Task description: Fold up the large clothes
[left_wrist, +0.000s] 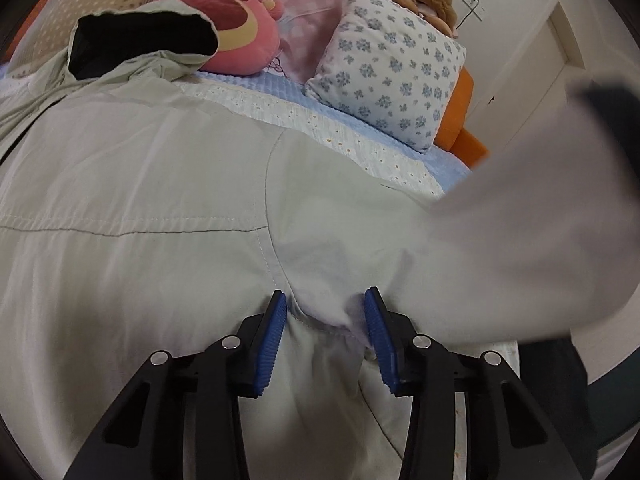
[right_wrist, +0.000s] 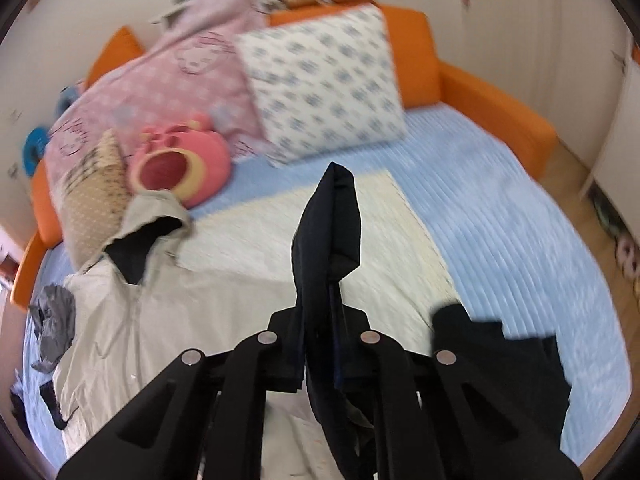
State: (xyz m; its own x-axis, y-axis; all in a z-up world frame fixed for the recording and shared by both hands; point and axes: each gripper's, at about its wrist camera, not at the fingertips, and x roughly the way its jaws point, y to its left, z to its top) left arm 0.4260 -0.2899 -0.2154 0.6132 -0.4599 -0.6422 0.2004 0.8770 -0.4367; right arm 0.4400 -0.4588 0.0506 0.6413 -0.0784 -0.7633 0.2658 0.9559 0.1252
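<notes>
A large pale grey-green hooded jacket [left_wrist: 140, 184] with black lining lies spread on the bed; its hood [left_wrist: 140, 46] points toward the pillows. My left gripper [left_wrist: 325, 308] is open, its blue pads [left_wrist: 276, 332] pressed down on either side of a bunched fold near the armhole seam. A sleeve [left_wrist: 520, 220] is lifted, blurred, at the right of that view. In the right wrist view the jacket [right_wrist: 132, 320] lies at lower left. My right gripper [right_wrist: 320, 344] is shut on the sleeve's black cuff [right_wrist: 332, 216], held above the bed.
A blue bedspread [right_wrist: 500, 220] covers an orange-framed bed [right_wrist: 492, 96]. At the head are a floral pillow [left_wrist: 392, 72], a pink plush [left_wrist: 236, 32], a pink Hello Kitty blanket [right_wrist: 160, 92] and a dotted beige pillow [right_wrist: 96, 196]. A grey rag [right_wrist: 52, 320] lies at the left edge.
</notes>
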